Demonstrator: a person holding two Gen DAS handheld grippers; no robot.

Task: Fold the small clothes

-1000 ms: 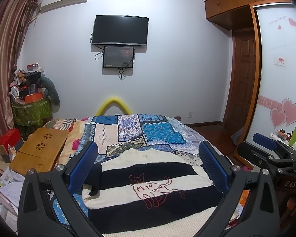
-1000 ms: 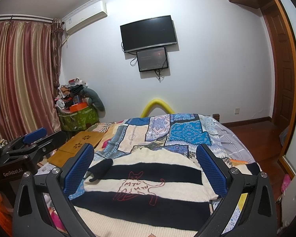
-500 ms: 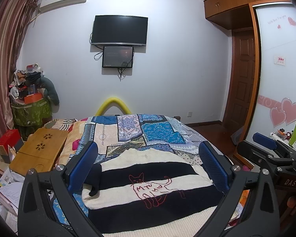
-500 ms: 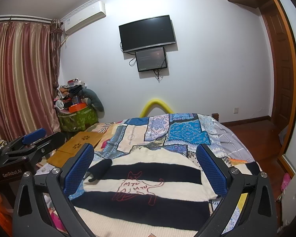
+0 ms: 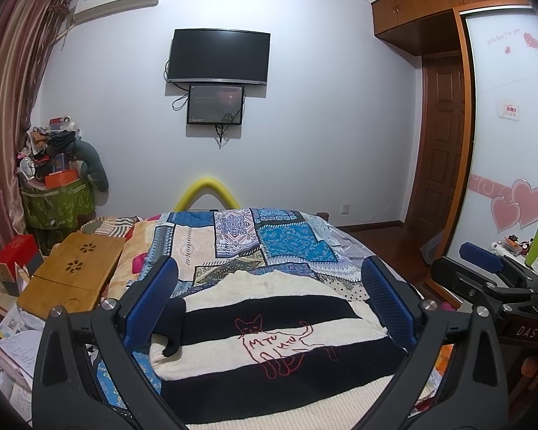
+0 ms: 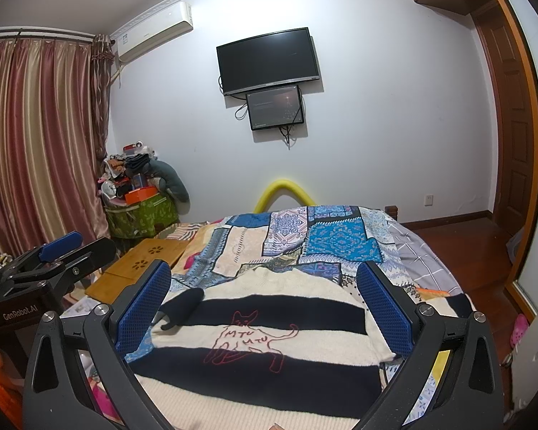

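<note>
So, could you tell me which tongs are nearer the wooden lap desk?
Left. The left tongs hover on the side of the lap desk; the right tongs are farther right, over the striped sweater.

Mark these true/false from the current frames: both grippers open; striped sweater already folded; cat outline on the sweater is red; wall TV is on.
1. Both the left gripper and the right gripper are open and hold nothing. True.
2. The black-and-cream striped knit sweater is already folded. False: it lies spread flat on the patchwork bedspread.
3. The cat outline on the sweater is red. True.
4. The large black wall-mounted television shows a bright picture. False: its screen is dark.
</note>
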